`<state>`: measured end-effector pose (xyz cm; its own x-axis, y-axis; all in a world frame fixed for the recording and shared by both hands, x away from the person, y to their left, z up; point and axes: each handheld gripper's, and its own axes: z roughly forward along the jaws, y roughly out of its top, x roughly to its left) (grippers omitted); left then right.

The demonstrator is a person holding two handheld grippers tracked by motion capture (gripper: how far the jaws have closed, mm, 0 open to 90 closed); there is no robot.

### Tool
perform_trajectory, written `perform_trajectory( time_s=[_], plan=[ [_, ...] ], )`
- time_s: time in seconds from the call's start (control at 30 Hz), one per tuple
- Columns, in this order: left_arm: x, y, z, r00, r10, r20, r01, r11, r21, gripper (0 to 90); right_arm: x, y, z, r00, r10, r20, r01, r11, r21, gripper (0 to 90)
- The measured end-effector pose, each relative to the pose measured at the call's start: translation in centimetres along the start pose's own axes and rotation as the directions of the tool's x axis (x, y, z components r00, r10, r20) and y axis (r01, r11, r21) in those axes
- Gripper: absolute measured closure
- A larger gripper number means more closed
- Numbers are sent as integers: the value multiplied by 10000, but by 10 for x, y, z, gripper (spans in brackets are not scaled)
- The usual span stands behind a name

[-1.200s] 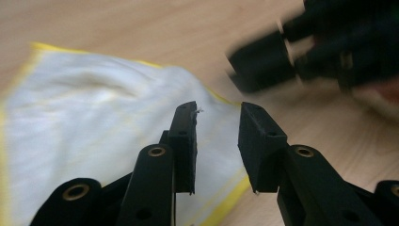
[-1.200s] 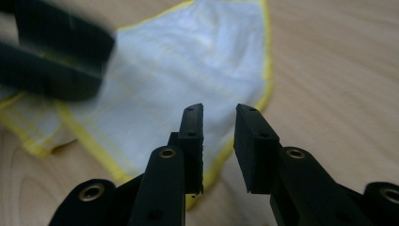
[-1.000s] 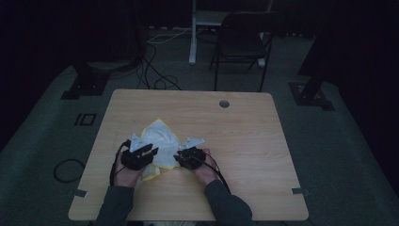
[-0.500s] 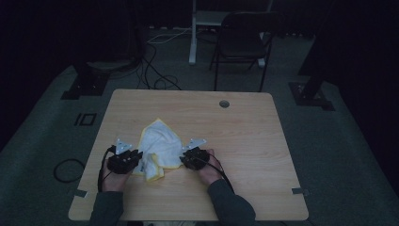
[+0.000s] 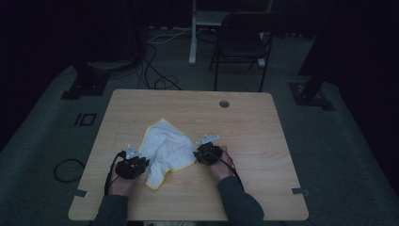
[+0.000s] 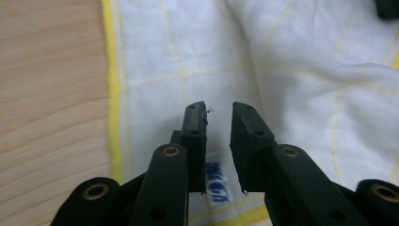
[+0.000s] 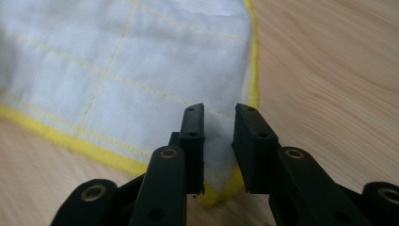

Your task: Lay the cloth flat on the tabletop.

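1. Your left gripper (image 6: pixel 219 110), its jaws just closing yet parted, sits over the cloth (image 5: pixel 164 150) on the table (image 5: pixel 263 141).
2. Your right gripper (image 7: pixel 219 110) pinches the cloth's yellow-edged corner.
3. The blue tag (image 6: pixel 219 181) is unreadable.

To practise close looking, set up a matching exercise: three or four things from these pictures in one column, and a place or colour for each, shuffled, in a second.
Things:
1. cloth
2. left tool
3. hole
4. chair

Places or colours:
A. on the floor beyond the table
B. white with a yellow border
C. in the tabletop near its far edge
D. at the cloth's near left part, by its blue label

Pairs: 1-B, 2-D, 3-C, 4-A
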<state>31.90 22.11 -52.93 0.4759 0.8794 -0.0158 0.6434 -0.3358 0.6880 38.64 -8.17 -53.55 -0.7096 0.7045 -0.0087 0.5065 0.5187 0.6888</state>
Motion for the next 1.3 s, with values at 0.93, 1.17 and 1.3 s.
perform_trajectory(
  time_s=[0.93, 1.17, 1.3],
  plan=[
    [12, 25, 24, 9919, 961, -836, -919, 9943, 537, 755, -47, -47, -43, 9928, 864, 824, -864, 9963, -33, 749],
    [22, 41, 41, 9843, 839, -1553, -777, 9959, 456, 723, -42, -49, -49, 9955, 447, 830, -475, 9984, 312, 718],
    [24, 51, 49, 9800, 699, -1863, -624, 9970, 457, 700, -39, -44, -44, 9965, 372, 749, -377, 9993, 57, 641]
  ],
)
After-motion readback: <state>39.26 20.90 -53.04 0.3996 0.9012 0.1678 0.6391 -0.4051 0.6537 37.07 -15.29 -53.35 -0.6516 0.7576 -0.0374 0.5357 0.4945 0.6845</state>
